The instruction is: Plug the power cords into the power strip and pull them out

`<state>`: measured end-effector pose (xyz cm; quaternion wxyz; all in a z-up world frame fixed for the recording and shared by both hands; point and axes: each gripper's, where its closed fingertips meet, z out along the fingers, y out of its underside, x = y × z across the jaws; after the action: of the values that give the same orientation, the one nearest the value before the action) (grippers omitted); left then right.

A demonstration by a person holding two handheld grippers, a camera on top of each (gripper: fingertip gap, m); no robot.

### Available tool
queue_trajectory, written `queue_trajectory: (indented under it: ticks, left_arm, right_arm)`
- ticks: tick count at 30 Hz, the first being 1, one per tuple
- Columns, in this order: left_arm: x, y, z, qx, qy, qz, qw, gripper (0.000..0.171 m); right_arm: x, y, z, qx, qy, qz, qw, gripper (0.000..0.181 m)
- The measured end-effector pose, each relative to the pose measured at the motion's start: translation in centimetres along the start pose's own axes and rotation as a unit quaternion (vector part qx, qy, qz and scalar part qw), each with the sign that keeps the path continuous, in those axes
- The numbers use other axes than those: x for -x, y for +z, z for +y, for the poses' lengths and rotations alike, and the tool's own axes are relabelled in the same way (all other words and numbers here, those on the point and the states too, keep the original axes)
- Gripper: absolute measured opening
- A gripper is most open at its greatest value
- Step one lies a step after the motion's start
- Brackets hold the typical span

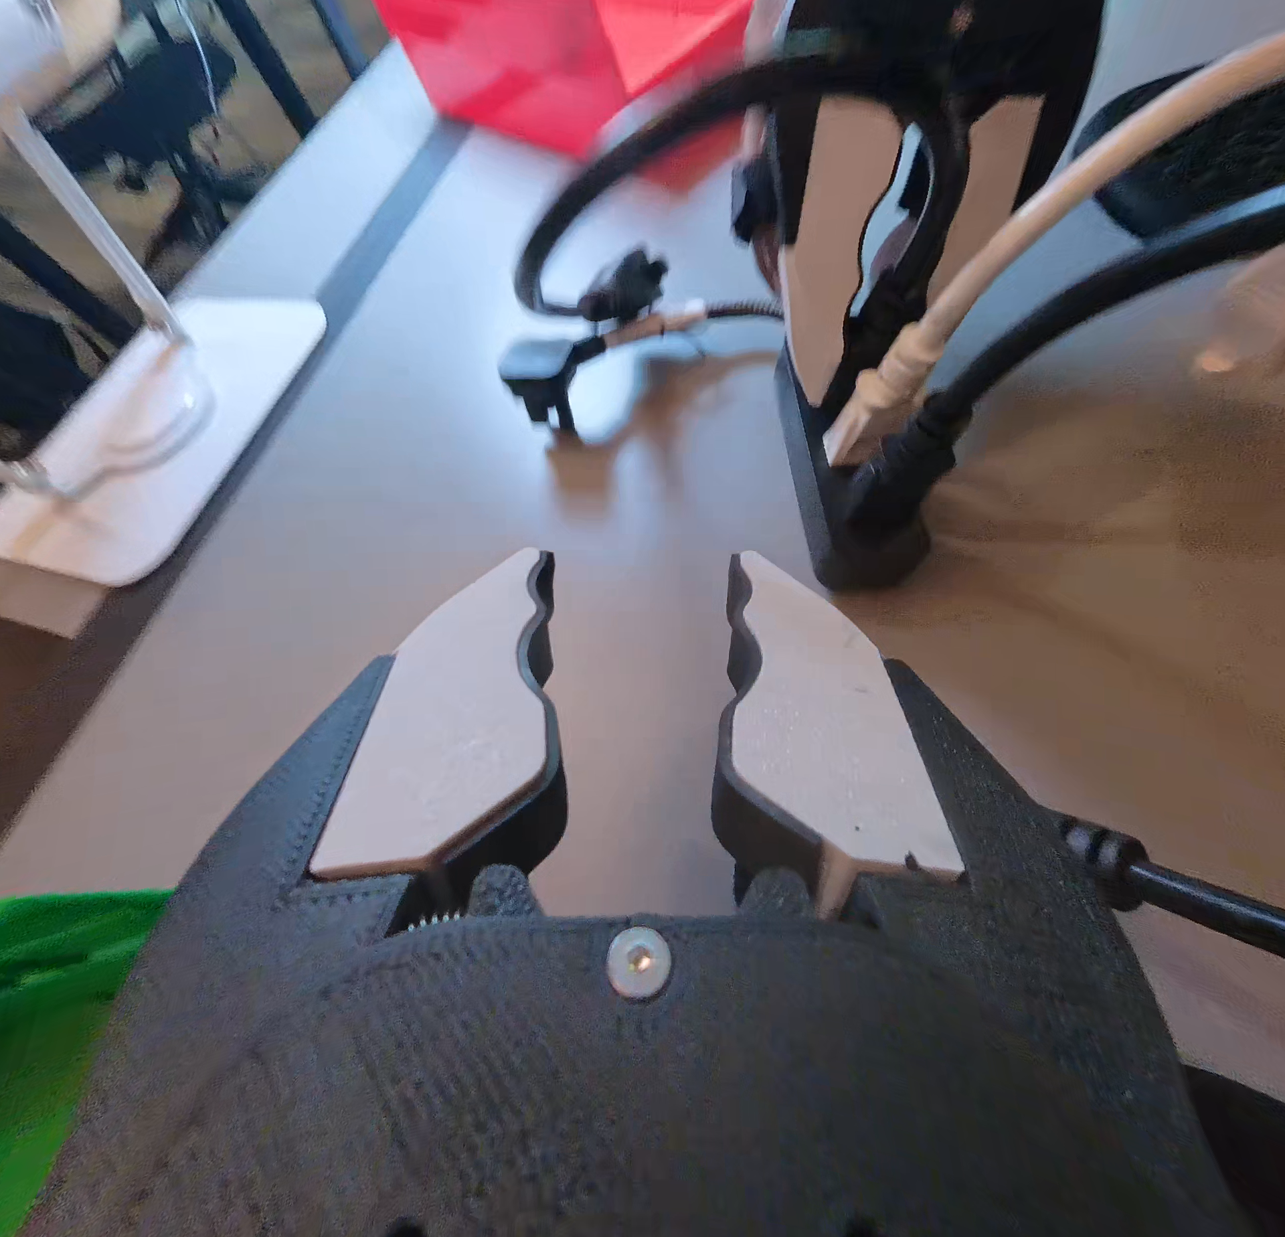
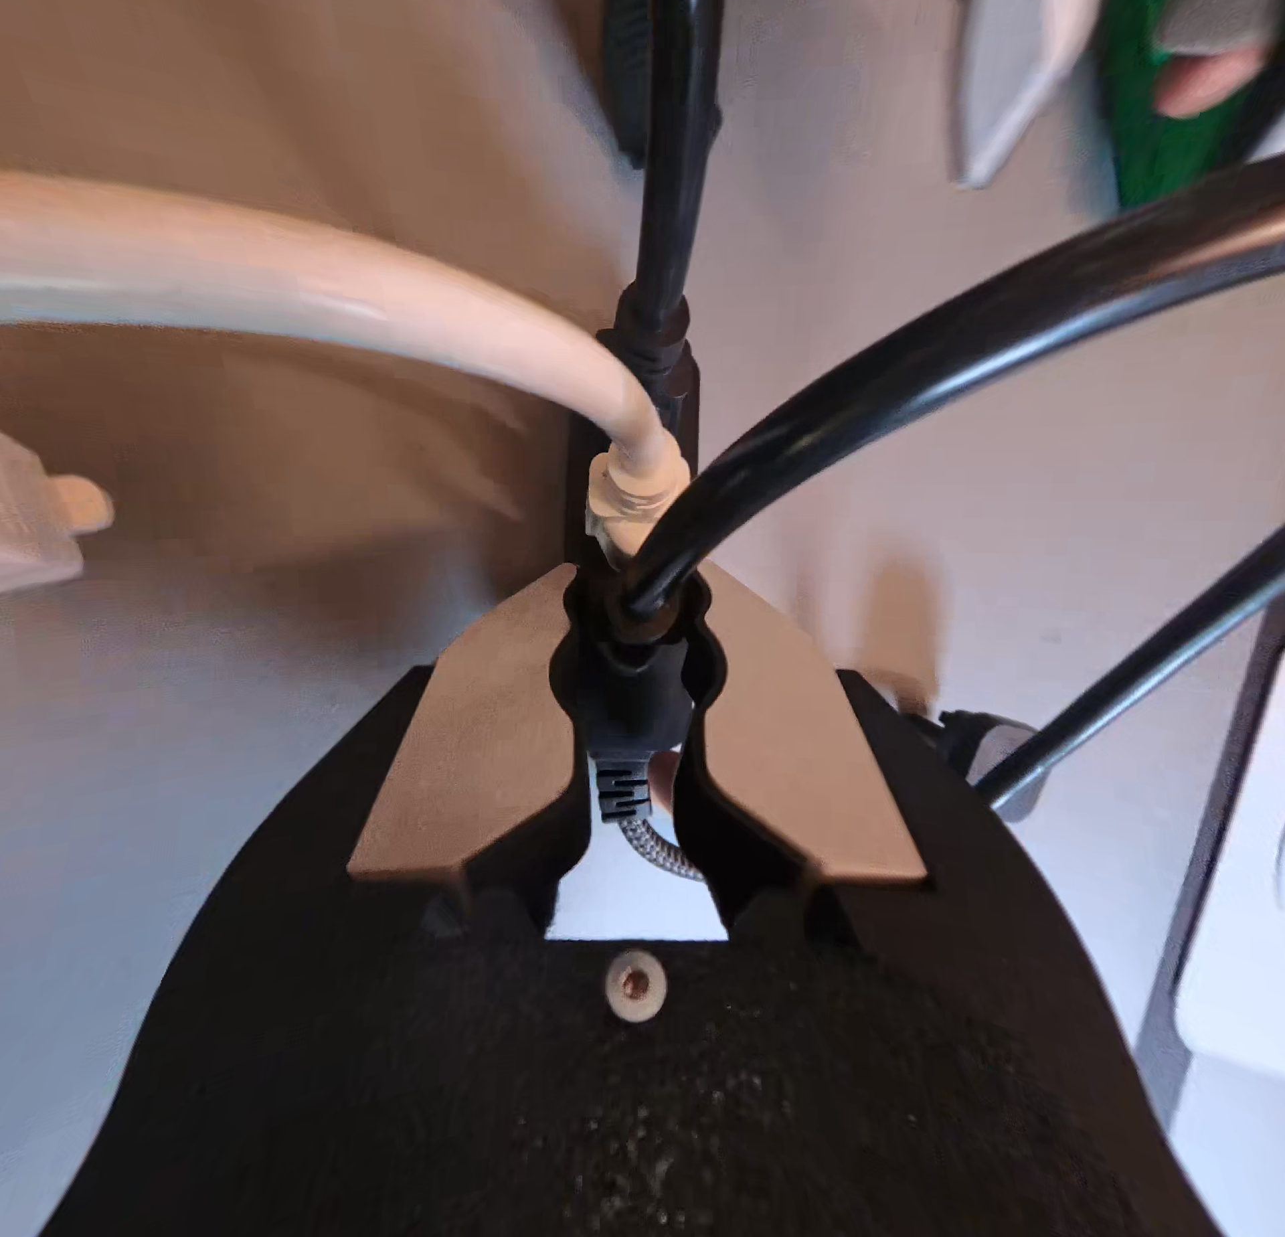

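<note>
Right gripper (image 2: 636,619) clenches the black plug (image 2: 629,682) seated in the power strip (image 1: 810,452) mid-tabletop, beside the beige cord (image 2: 313,279). Left gripper (image 1: 640,578) hangs released nearby. Plug looks rigid, cord springy; hold the moulded body.

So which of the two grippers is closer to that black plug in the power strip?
The right. The right gripper is closed around the black plug at the power strip. The left gripper hangs open over the table, short of the strip and off to its left.
</note>
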<state>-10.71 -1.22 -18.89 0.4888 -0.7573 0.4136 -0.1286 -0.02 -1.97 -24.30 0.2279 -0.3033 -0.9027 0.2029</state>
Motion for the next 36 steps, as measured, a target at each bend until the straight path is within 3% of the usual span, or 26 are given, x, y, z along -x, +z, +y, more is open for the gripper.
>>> queue_trajectory:
  ticks: [4, 8, 12, 16, 18, 22, 27, 31, 36]
  left_arm:
    - [-0.5, -0.1, -3.8, -0.043, 0.072, -0.002, 0.997, 0.05]
    - [-1.3, 1.5, -5.1, -0.058, 0.119, 0.018, 0.991, 0.047]
    - [-1.1, 2.2, -5.4, -0.064, 0.131, -0.01, 0.989, 0.046]
    - [-0.4, 0.7, -4.3, -0.034, 0.113, -0.049, 0.992, 0.045]
    - [-1.4, 0.1, -2.8, -0.03, 0.088, -0.02, 0.995, 0.042]
    - [-5.5, 1.7, 0.7, -0.002, 0.031, 0.109, 0.994, 0.043]
    - [-10.9, 5.9, 2.2, 0.066, 0.032, 0.203, 0.976, 0.061]
    - [-10.7, 7.4, 1.9, 0.08, 0.023, 0.148, 0.985, 0.047]
    - [-10.6, 7.6, 1.9, 0.088, -0.05, 0.043, 0.994, 0.039]
  right_arm:
    - [1.0, -0.2, -0.9, 0.016, -0.087, -0.026, 0.996, 0.028]
    - [-0.1, 0.0, 0.0, 0.049, -0.083, 0.013, 0.995, 0.03]
    - [-2.1, -1.3, 0.8, 0.016, 0.019, 0.085, 0.996, 0.045]
    - [-1.8, -2.2, 3.0, 0.001, 0.149, 0.114, 0.982, 0.056]
    - [-0.8, -2.5, 4.2, -0.007, 0.224, 0.12, 0.967, 0.061]
    - [1.7, -2.8, 4.2, -0.065, 0.372, 0.108, 0.92, 0.066]
    - [2.7, -2.1, 3.3, -0.084, 0.425, 0.133, 0.891, 0.07]
    - [2.3, -1.2, 3.0, -0.076, 0.469, 0.139, 0.869, 0.066]
    - [1.1, -1.5, 3.9, -0.043, 0.5, 0.132, 0.855, 0.08]
